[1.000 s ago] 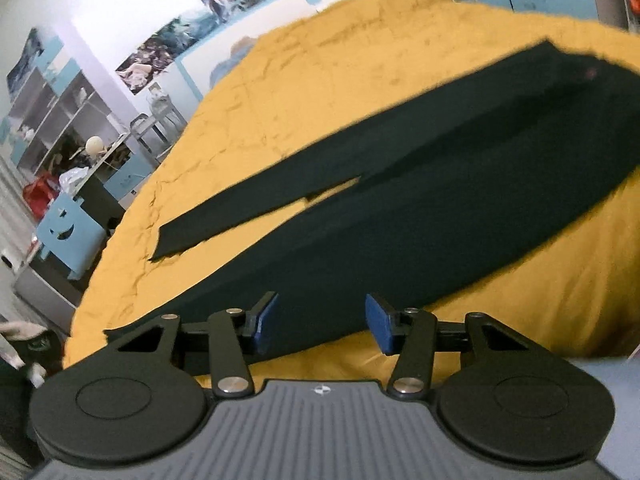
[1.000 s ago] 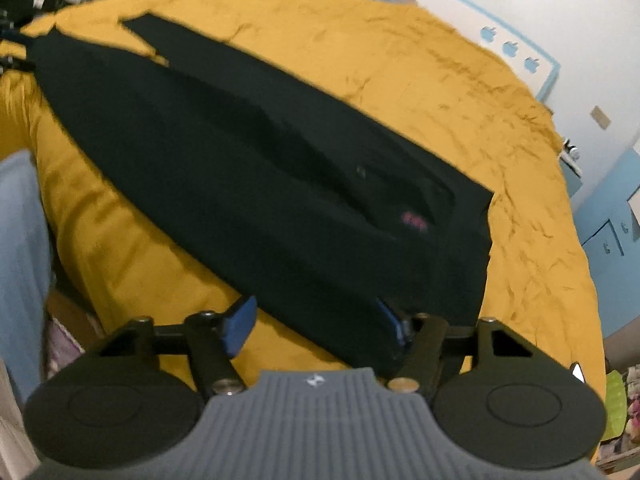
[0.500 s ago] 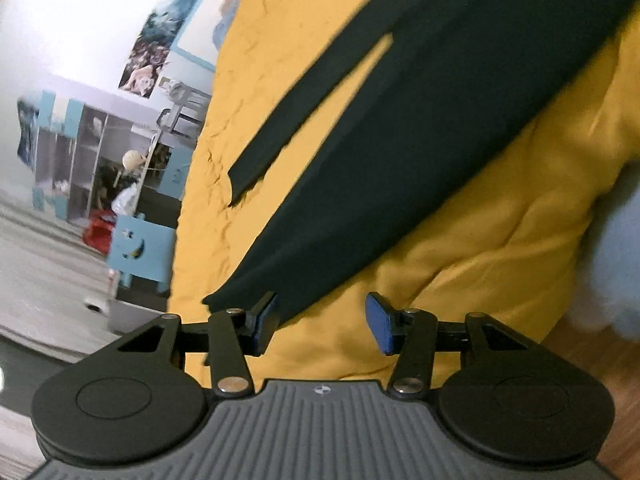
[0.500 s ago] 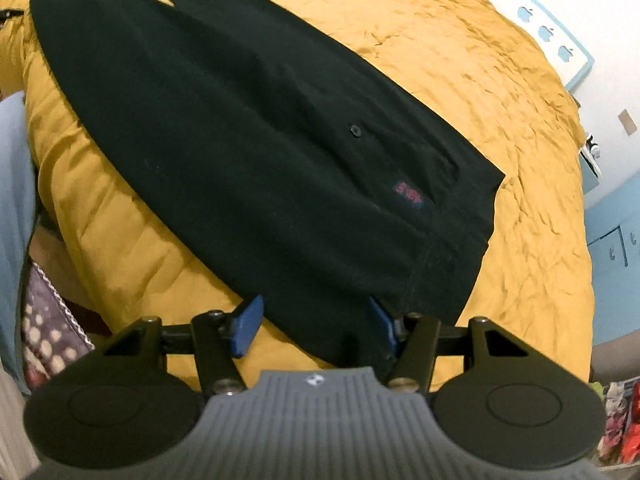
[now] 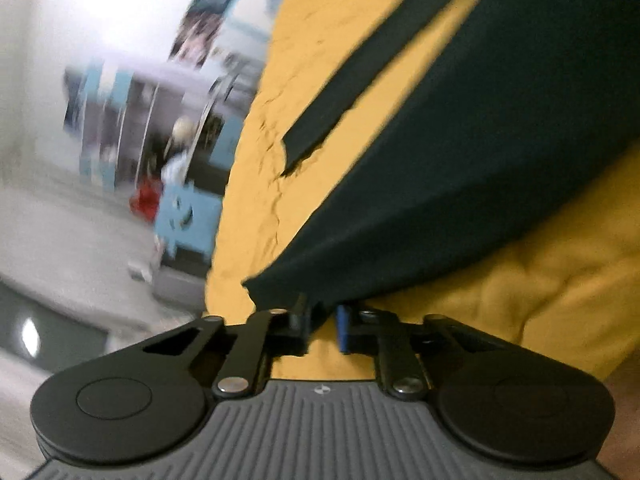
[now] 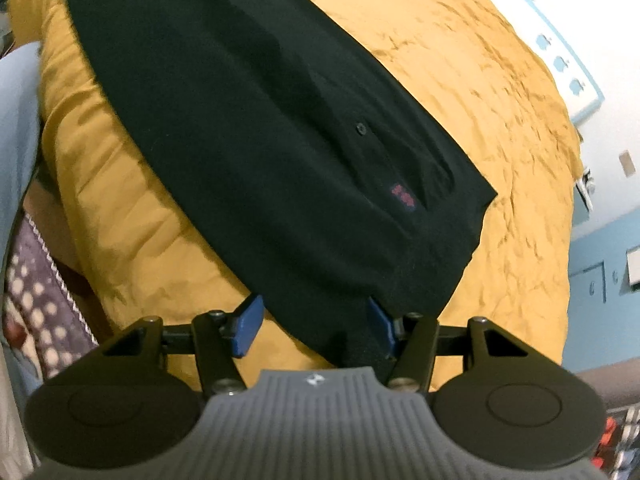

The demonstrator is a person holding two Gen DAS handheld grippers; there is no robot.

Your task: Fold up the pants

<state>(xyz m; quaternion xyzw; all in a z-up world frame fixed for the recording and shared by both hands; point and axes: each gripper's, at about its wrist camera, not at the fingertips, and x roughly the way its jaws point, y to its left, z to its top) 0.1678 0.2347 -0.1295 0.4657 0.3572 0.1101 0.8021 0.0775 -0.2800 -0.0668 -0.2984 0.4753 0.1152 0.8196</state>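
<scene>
Pants: your black pants (image 6: 288,152) lie flat on the yellow bed cover (image 6: 480,80), along the near side of the bed. The waist end is by your right hand. The leg ends are by your left hand.

Left gripper: your left gripper (image 5: 323,326) has just been closing, and now it pinches the corner of the near leg hem (image 5: 288,292) — the cloth sits between the blue pads.

Right gripper: your right gripper (image 6: 316,326) has its jaws wide apart. The near waist corner (image 6: 360,332) lies between them, but the pads do not press on it yet.

Could go wrong – left side: you hold only a small corner, so the hem may slip out when you lift. You may also have pinched just the top layer of cloth, and then the leg would open up.

Could go wrong – right side: if you lift with the left hand alone, the pants will drag and twist. If the right jaws close too low, you may grab the bed cover too.

Could go wrong – fold: the far leg (image 5: 360,92) lies apart from the near one, so the edges may not line up.

Count: one pair of pants with two legs, one bed cover, two grippers, one small button (image 6: 362,129), one red tag (image 6: 403,197).
</scene>
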